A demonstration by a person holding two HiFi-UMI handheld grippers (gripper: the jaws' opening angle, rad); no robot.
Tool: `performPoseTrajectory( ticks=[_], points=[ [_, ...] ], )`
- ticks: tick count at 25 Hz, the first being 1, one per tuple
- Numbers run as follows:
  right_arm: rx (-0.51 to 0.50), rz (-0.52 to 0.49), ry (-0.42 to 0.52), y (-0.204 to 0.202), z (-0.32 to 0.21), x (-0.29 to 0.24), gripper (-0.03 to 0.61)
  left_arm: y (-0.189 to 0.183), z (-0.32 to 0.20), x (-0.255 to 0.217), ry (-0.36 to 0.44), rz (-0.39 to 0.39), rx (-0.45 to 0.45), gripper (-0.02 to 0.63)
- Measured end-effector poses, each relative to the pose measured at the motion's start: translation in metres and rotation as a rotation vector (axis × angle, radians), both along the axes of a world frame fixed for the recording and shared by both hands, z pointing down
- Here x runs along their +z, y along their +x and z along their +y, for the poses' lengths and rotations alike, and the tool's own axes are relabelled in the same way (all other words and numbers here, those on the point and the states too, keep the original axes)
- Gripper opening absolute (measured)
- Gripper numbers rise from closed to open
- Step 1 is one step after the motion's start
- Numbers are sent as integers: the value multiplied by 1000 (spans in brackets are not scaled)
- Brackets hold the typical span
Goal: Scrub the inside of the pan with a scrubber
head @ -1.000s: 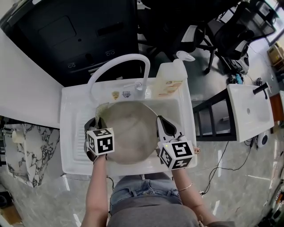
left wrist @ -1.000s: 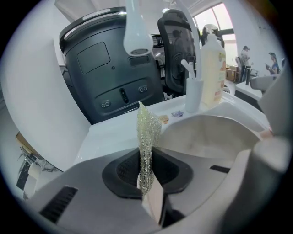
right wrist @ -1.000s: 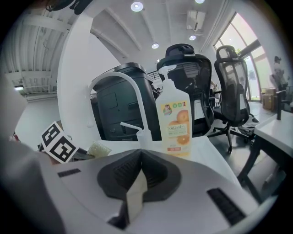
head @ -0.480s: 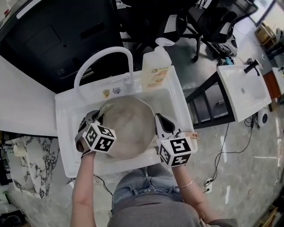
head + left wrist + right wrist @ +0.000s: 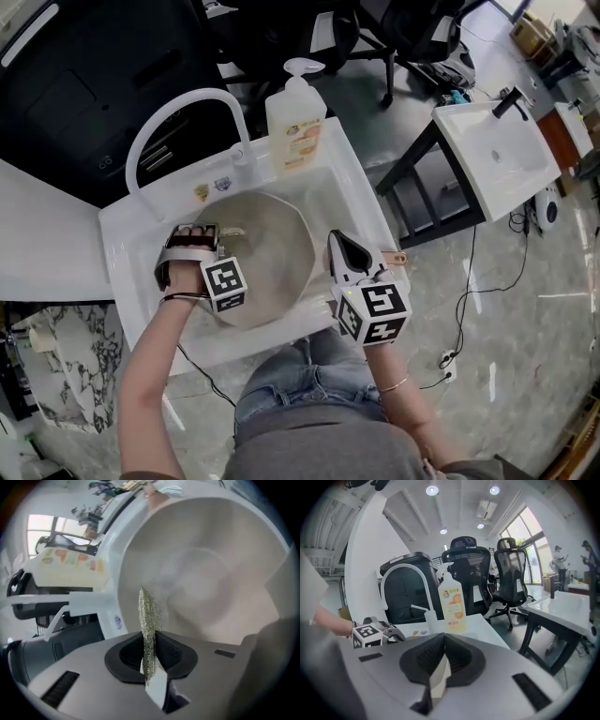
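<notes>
A round beige pan (image 5: 267,258) lies in the white sink (image 5: 127,244), its handle (image 5: 398,255) poking out to the right. My left gripper (image 5: 217,234) sits at the pan's left edge, shut on a thin metallic mesh scrubber (image 5: 149,620) that points into the pan's pale inside (image 5: 211,573). At the pan's right edge my right gripper (image 5: 336,246) is shut, with a pale strip between its jaws (image 5: 443,667) that looks like the pan's rim. The pan's bottom appears bare and dull.
A white arched faucet (image 5: 178,117) and a soap pump bottle (image 5: 295,117) stand at the sink's back edge. A second white basin on a black frame (image 5: 492,150) stands to the right. Office chairs (image 5: 471,573) and a dark cabinet (image 5: 408,585) are behind.
My left gripper has turned and shifted up along the pan's left side with the scrubber. The right gripper has stayed at the pan's right rim. The head view has swung leftward.
</notes>
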State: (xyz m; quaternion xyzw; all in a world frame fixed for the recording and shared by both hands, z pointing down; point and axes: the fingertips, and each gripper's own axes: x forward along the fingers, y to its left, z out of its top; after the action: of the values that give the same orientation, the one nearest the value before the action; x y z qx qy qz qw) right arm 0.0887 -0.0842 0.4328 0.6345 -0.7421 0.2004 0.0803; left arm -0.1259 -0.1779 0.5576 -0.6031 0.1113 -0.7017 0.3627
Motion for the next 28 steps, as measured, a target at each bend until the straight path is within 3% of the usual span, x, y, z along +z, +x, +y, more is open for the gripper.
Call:
performPoseTrajectory(
  ticks=[2,4,16,24,28],
  points=[
    [5,-1,1,1,2,-1,11,-6,15,12,-64,-80,24,61],
    [5,-2,3,1,5,-3,11,-12,30,19,-133,-112,8,60],
    [-26,-14,13,-7,5,-9,11,-56,95,27,-536,-214,-193,57],
    [-37,-17,17,-9,8,-11,11,-58,139,21,-789,-299,-214,57],
    [-29,-17,22,-4,11,-14,11,-51,156,18,-879,-309,-225,57]
  ],
)
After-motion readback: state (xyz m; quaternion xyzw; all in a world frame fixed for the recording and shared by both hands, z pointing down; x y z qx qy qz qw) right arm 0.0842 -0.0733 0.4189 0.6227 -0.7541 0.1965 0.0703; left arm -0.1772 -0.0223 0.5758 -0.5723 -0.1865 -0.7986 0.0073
